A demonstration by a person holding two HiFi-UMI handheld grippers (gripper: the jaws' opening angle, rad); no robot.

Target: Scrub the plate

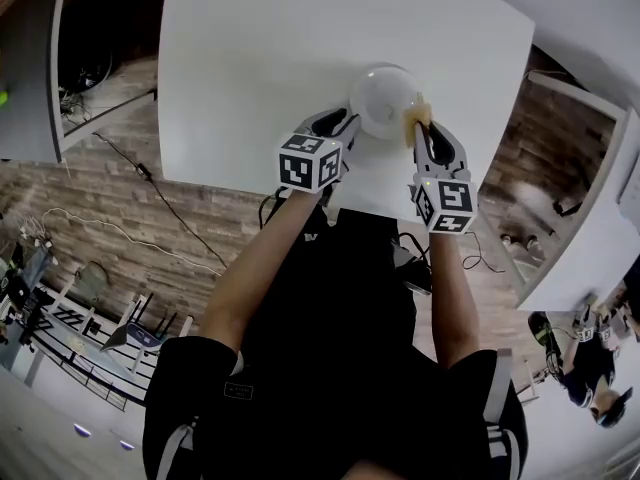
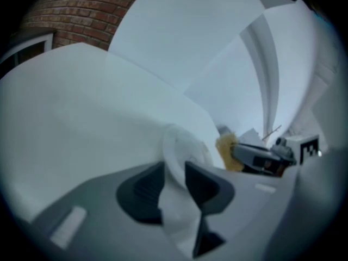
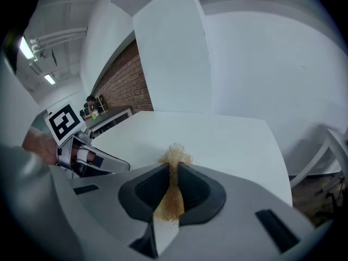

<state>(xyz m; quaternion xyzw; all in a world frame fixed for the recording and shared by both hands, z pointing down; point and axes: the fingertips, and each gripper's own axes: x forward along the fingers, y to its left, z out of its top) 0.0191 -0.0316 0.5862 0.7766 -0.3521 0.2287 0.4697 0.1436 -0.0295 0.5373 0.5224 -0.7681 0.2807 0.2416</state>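
Left gripper (image 2: 174,179) has its jaws spread apart, and the rim of the white plate (image 2: 184,145) stands in the gap between the two dark pads, loosely, not pinched by them. Right gripper (image 3: 173,185) has its jaws drawn close together on a tan, fibrous scrub pad (image 3: 174,157). The pad is squeezed thin between them, and a frayed tuft of it sticks out past the tips. From the head view, the plate lies at the near edge of the white table (image 1: 260,58), close to the person's body. The left gripper meets it from the left and the right gripper comes in from the right. The scrub pad sits at the plate's right edge, touching it or just beside it; the view does not settle which. In the left gripper view, the plate curves up and away from the jaws, and the scrub pad and the right gripper's grey tips show just beyond its far side. How far the plate is tilted I cannot tell. A red brick wall (image 2: 81,15) shows behind the table.
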